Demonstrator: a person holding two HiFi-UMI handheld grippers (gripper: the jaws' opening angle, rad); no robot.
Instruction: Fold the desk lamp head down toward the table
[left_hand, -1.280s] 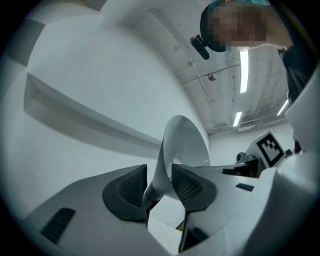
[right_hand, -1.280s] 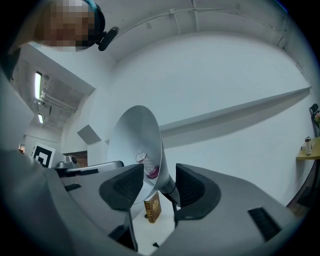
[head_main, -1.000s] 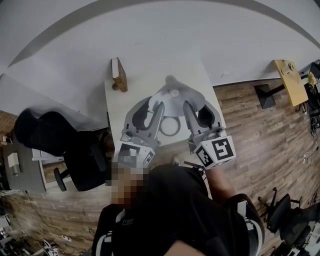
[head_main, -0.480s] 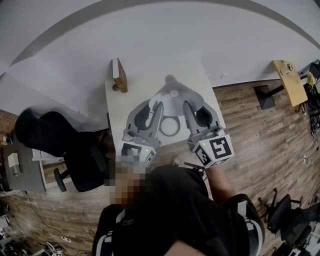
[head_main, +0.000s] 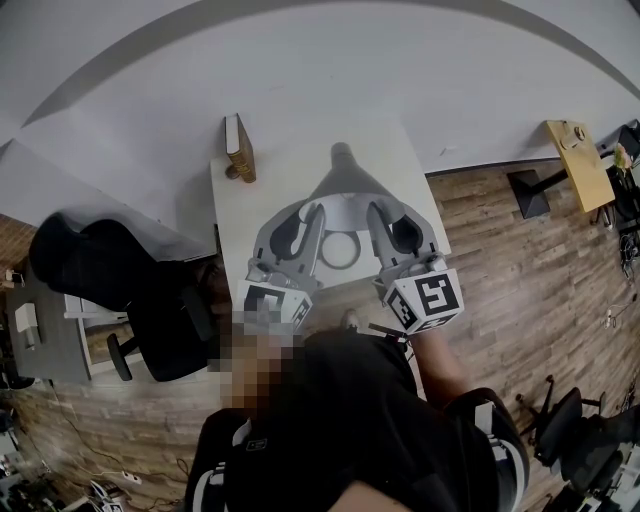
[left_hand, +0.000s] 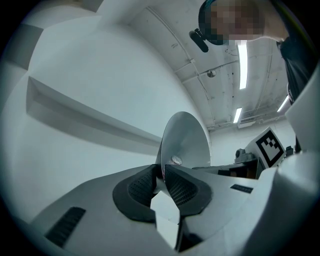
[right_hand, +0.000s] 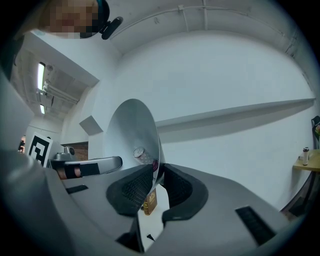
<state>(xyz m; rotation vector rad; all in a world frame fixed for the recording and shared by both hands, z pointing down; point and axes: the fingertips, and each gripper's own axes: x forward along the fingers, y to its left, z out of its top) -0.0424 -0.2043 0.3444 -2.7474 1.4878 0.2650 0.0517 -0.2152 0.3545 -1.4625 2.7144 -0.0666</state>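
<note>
The left claw (left_hand: 162, 172) is clamped on the thin rim of the lamp head (left_hand: 186, 137), its jaws having just been closing onto it. The right claw (right_hand: 156, 175) pinches the opposite side of the rim, its jaws likewise just closing in. The cone-shaped lamp head rises ahead of and between both claws, its open mouth facing them, with the bulb (left_hand: 176, 160) just past the left pads. Under the claws lies the white table (head_main: 262, 195). Beyond the left claw, at the table's far corner, stands a book (head_main: 238, 148). Well out to that claw's side sits a black chair (head_main: 110, 270).
</note>
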